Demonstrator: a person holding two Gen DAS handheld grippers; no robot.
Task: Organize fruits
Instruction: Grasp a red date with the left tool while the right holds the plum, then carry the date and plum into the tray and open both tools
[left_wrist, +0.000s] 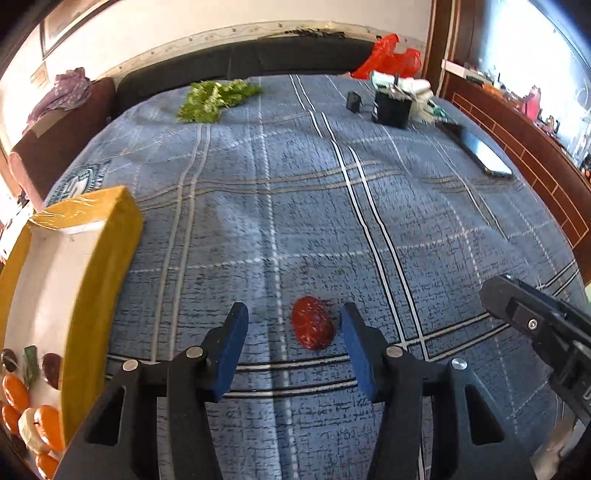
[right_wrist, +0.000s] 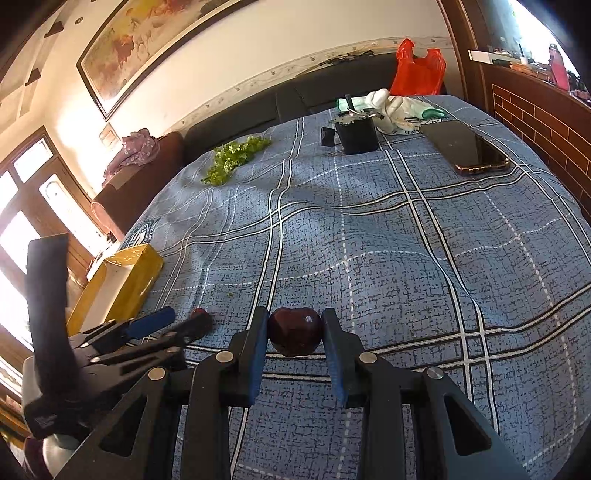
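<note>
The right tongs (right_wrist: 294, 338) are pinching a dark red, glossy round plum (right_wrist: 294, 330) just above the blue plaid bedspread (right_wrist: 406, 258), both blue pads touching its sides. The left tongs (left_wrist: 293, 326) are hanging open around a wrinkled red date-like fruit (left_wrist: 313, 327) lying on the bedspread. Closing squarely, lifting gently, then carrying both fruits to the yellow cardboard box (left_wrist: 98, 258) with 1 white interior looks wisest.
</note>
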